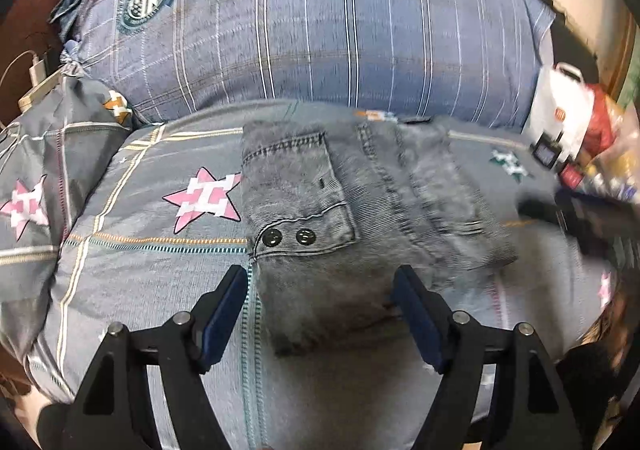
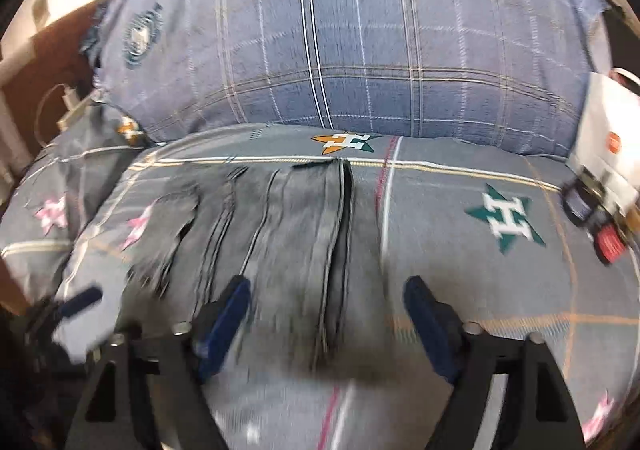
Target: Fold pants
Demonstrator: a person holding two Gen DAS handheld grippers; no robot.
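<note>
The grey denim pants (image 1: pixel 340 209) lie folded into a compact bundle on the grey star-print bedcover (image 1: pixel 140 250), back pocket with two snaps facing up. My left gripper (image 1: pixel 320 274) hovers over the bundle's near end with its blue pads wide apart and nothing pinched between them. In the right wrist view the pants (image 2: pixel 280 230) show their stacked folded edges. My right gripper (image 2: pixel 327 284) is open above their right edge, holding nothing. The right gripper also appears as a dark blur (image 1: pixel 580 217) at the right of the left wrist view.
A large blue plaid pillow (image 1: pixel 320 29) fills the back of the bed. A white bag (image 1: pixel 560 109) and small red items (image 2: pixel 608 244) sit at the right edge. A white charger and cable (image 1: pixel 36 69) lie at the left by a brown headboard.
</note>
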